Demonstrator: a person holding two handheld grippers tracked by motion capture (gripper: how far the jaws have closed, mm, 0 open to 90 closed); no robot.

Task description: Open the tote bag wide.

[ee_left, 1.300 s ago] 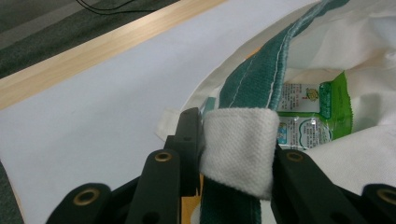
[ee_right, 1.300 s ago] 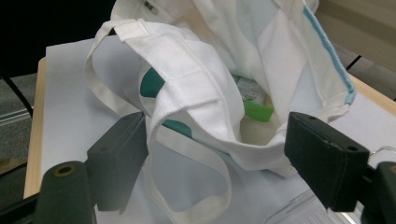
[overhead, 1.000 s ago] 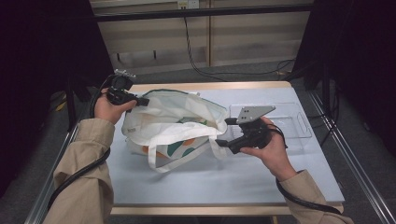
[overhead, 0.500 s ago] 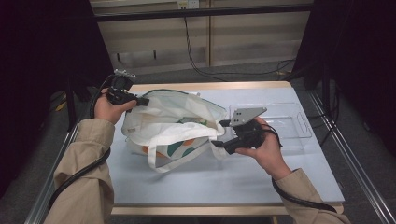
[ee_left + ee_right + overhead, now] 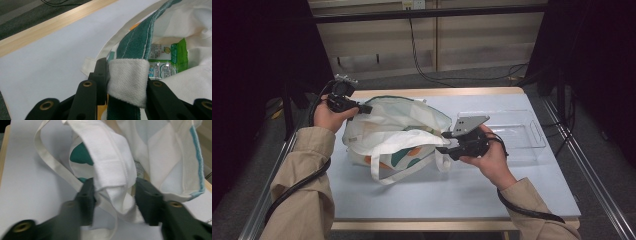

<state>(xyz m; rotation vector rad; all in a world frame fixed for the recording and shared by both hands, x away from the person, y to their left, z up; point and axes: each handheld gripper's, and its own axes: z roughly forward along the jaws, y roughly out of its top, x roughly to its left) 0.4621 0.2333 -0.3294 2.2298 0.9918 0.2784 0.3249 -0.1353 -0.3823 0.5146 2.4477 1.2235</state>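
A white cloth tote bag (image 5: 402, 130) with green trim and coloured prints lies open on the pale blue table (image 5: 437, 195). My left gripper (image 5: 362, 108) is at the bag's far left corner. In the left gripper view, this gripper (image 5: 126, 72) is shut on the folded white strap and green rim (image 5: 135, 42). A green snack packet (image 5: 170, 57) lies inside the bag. My right gripper (image 5: 443, 142) is at the bag's near right side. Its jaws have just been closing, and a white fold of the rim (image 5: 110, 157) sits between them, touched on both sides by the right gripper (image 5: 115, 187).
A clear plastic tray (image 5: 532, 131) stands on the table to the right of the bag, just behind my right hand. A loose white strap (image 5: 384, 175) loops onto the table in front of the bag. The table's wooden far edge (image 5: 50, 25) runs behind my left gripper.
The right gripper has edged left to the bag's rim and its jaws have narrowed around the white fold. The left hand and its grip look the same.
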